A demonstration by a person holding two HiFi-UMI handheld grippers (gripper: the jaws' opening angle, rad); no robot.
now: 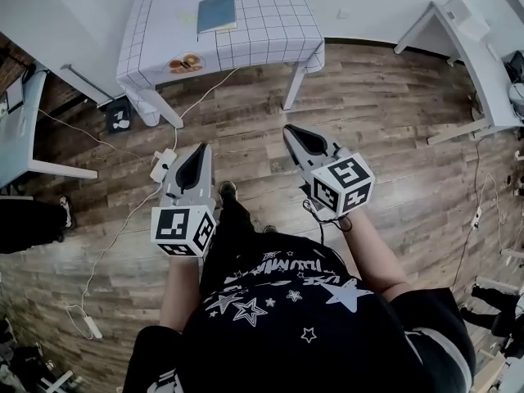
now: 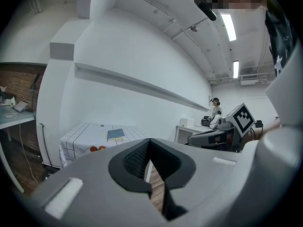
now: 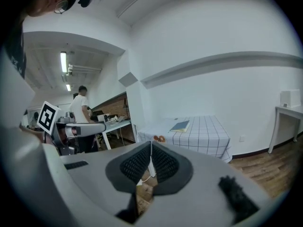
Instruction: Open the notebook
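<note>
A closed grey-blue notebook (image 1: pixel 217 12) lies flat on a table with a white checked cloth (image 1: pixel 270 23), far ahead of both grippers. It is also in the left gripper view (image 2: pixel 115 135) and the right gripper view (image 3: pixel 180 126). My left gripper (image 1: pixel 199 150) is held over the wooden floor, its jaws (image 2: pixel 149 141) shut with nothing between them. To its right, my right gripper (image 1: pixel 288 129) also points toward the table. Its pads meet at the tip (image 3: pixel 151 143) and hold nothing. Neither gripper touches the table.
A white cable and power strip (image 1: pixel 162 166) lie on the floor in front of the table. A square marker card (image 1: pixel 119 119) sits by the table leg. White desks stand at right (image 1: pixel 471 47) and left (image 1: pixel 20 129). A person (image 3: pixel 80 112) stands in the background.
</note>
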